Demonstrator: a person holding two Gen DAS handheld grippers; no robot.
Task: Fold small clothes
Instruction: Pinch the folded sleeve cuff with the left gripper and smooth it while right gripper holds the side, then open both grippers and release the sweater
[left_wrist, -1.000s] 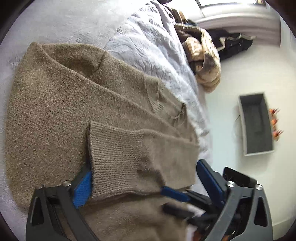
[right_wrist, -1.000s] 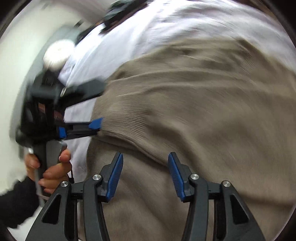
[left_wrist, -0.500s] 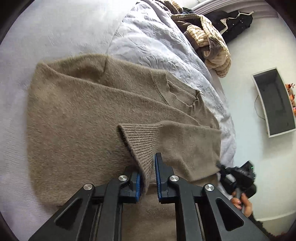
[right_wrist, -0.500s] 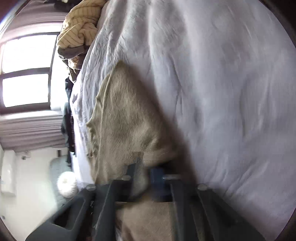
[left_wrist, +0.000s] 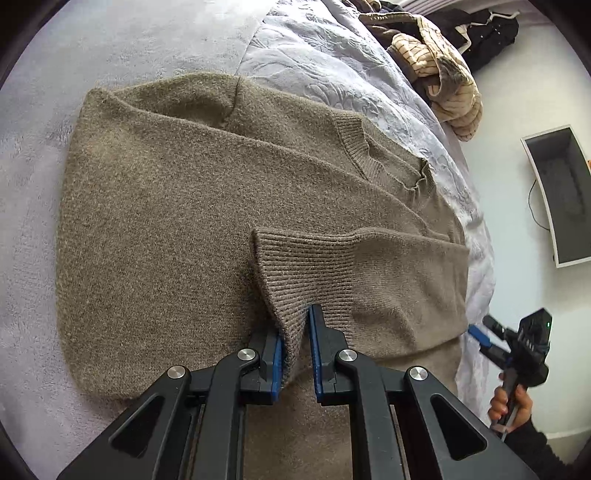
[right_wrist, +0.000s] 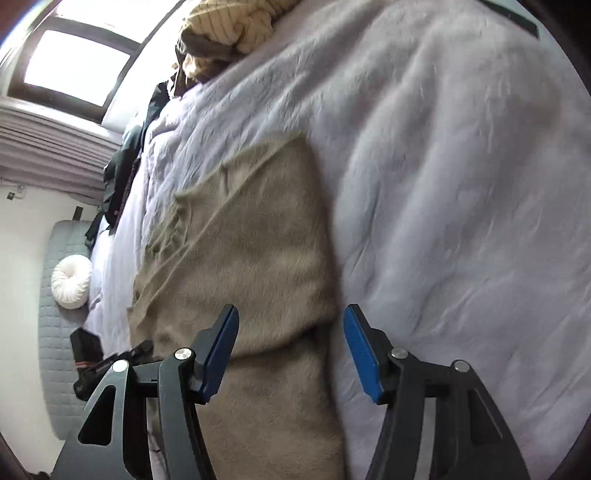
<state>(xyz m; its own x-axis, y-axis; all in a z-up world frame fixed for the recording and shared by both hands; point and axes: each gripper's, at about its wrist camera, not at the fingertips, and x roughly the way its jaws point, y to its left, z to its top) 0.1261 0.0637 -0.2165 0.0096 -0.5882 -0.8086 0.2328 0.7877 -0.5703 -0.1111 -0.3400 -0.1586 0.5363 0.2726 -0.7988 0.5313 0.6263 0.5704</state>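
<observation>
A brown knit sweater (left_wrist: 166, 221) lies flat on a lavender bedspread (left_wrist: 314, 48), one sleeve folded across its body. My left gripper (left_wrist: 295, 325) is shut on that sleeve's ribbed cuff (left_wrist: 295, 273), which puckers up between the blue pads. Off the bed's right edge, a hand holds my right gripper (left_wrist: 484, 328). In the right wrist view the right gripper (right_wrist: 291, 310) hovers over the sweater's (right_wrist: 251, 240) side edge. Its jaws are opening, with the fabric below them and not pinched.
A heap of cream striped and dark clothes (left_wrist: 443, 74) sits at the bed's far end. A grey open box (left_wrist: 561, 195) lies on the pale floor. A white round cushion (right_wrist: 72, 280) rests on a grey quilted mat under a window (right_wrist: 74, 70).
My left gripper went from wide open around the sleeve to shut on its cuff. The right gripper swung away from the sleeve to the sweater's side edge and now stands open.
</observation>
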